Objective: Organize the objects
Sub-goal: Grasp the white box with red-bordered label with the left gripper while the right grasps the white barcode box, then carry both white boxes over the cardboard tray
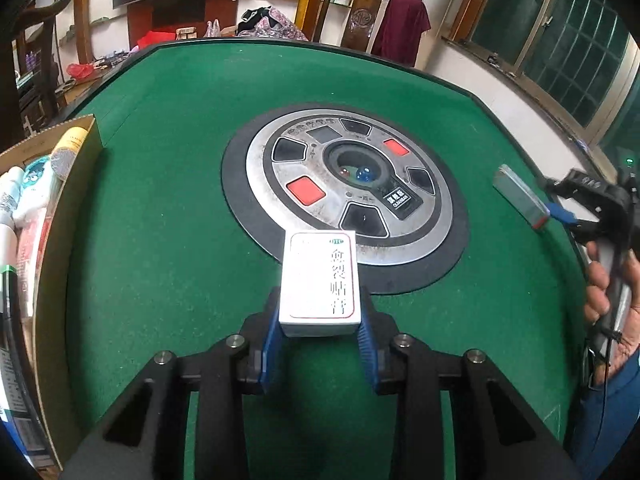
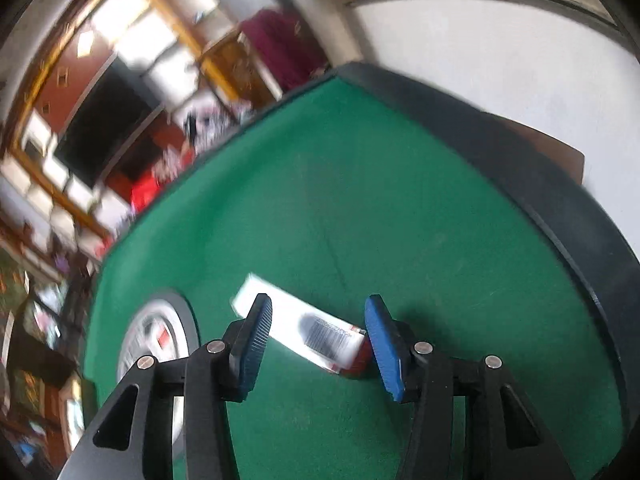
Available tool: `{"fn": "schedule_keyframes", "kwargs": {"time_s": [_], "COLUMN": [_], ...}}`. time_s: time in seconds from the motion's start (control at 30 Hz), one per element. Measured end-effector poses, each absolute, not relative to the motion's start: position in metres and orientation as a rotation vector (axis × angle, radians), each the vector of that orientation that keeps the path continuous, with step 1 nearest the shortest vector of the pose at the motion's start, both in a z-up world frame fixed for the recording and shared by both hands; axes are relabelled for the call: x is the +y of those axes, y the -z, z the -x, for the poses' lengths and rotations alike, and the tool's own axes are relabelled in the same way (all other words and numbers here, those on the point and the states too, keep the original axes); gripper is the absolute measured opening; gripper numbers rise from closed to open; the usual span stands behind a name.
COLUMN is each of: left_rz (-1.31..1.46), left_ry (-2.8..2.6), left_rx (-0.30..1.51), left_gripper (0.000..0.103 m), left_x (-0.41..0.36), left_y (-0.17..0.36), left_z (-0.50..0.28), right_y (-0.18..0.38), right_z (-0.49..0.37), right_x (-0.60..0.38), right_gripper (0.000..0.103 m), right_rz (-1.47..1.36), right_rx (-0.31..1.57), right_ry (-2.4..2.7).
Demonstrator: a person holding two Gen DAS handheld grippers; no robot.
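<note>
My left gripper point(image 1: 320, 320) is shut on a white medicine box point(image 1: 320, 276) with green Chinese lettering, held above the green felt table point(image 1: 160, 220). A second flat white and red box point(image 1: 520, 196) lies on the felt at the right. In the right wrist view that box point(image 2: 304, 328) lies slanted between and just beyond my open right gripper point(image 2: 320, 320). The right gripper point(image 1: 568, 216) also shows in the left wrist view, beside the box's near end. The right wrist view is blurred.
A cardboard box point(image 1: 60, 216) at the left edge holds several tubes and packets. A round silver dice console point(image 1: 344, 184) sits in the table's middle. The table's raised dark rim point(image 2: 560, 208) runs along the right. A chair with a red cloth point(image 1: 400, 28) stands behind.
</note>
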State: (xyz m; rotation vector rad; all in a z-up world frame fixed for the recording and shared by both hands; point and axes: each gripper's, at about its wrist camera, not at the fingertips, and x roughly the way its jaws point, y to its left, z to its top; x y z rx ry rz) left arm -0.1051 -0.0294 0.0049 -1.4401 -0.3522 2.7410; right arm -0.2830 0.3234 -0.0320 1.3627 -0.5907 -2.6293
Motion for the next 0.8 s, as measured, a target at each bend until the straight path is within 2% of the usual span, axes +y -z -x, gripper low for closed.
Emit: {"fn": "schedule_keyframes", "kwargs": {"time_s": [0.1, 0.17, 0.3, 0.33, 0.37, 0.5, 0.7, 0.8], "left_rz": [1.43, 1.422, 1.403, 1.398, 1.393, 1.371, 1.356, 1.331], "left_ry": [-2.723, -2.721, -2.729, -2.729, -2.728, -2.728, -2.789, -2.837], "left_rx": [-0.367, -0.367, -0.36, -0.367, -0.373, -0.424, -0.365, -0.32], "left_gripper": [0.033, 0.033, 0.033, 0.033, 0.033, 0.033, 0.033, 0.033], "left_x": [-0.031, -0.032, -0.03, -0.031, -0.032, -0.037, -0.034, -0.032], "left_y": [-0.001, 0.0, -0.002, -0.002, -0.001, -0.001, -0.002, -0.006], "left_z": [0.107, 0.108, 0.109, 0.108, 0.108, 0.105, 0.102, 0.1], "right_y": [0.028, 0.025, 0.032, 0.036, 0.04, 0.04, 0.02, 0.012], "right_z": [0.271, 0.267, 0.272, 0.275, 0.275, 0.27, 0.237, 0.226], "right_x": [0.301, 0.288, 0.267, 0.264, 0.261, 0.265, 0.243, 0.214], "right_gripper": [0.053, 0.057, 0.057, 0.054, 0.031, 0.029, 0.029, 0.029], "right_rz": [-1.381, -1.364, -1.346, -1.363, -1.384, -1.404, -1.285, -1.226], "right_rx": [-0.416, -0.29, -0.098, -0.047, -0.018, -0.087, -0.175, -0.149], "right_ry": [2.557, 2.637, 2.756, 2.771, 2.779, 2.768, 2.695, 2.645]}}
